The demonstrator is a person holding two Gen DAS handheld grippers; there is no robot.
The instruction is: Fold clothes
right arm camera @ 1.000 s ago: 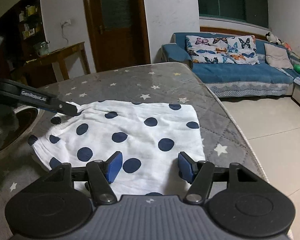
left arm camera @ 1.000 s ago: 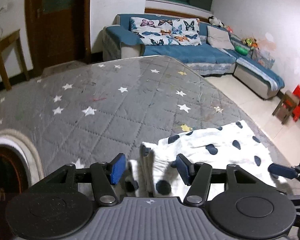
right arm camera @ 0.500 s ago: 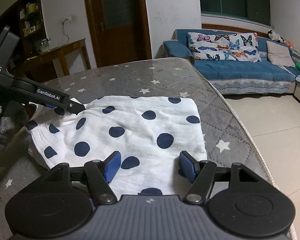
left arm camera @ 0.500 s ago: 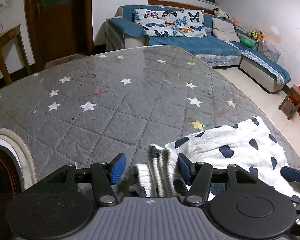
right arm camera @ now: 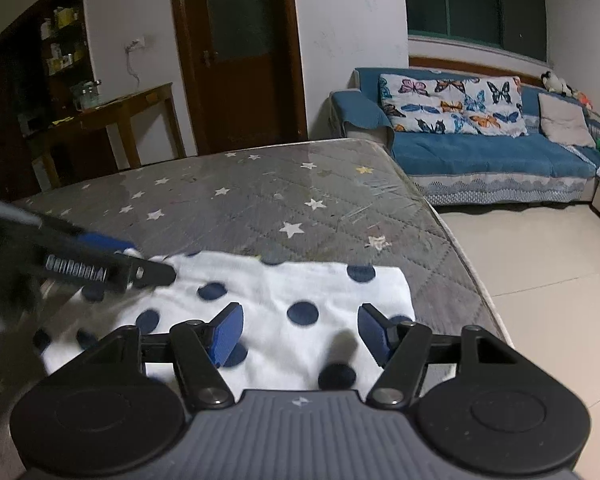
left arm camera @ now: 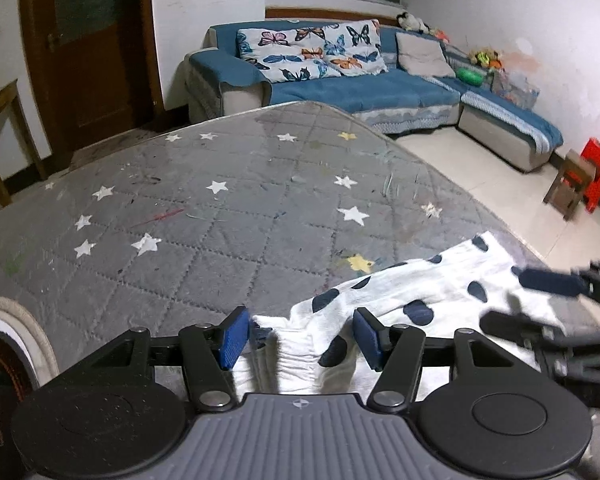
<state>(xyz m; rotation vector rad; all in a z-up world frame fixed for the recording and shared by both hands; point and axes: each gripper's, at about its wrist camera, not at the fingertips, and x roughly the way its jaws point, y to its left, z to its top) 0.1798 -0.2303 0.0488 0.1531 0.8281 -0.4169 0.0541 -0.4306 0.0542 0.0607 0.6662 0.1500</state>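
Grey mattress bears polka-dot garment between open tongs.

A white cloth with dark blue dots lies flat on the gray star mattress, near its right edge. The right gripper hangs over the cloth with its blue pads wide apart. The left gripper comes in from the left, blurry, touching the cloth's far left corner.

Garment on mattress; sofa behind
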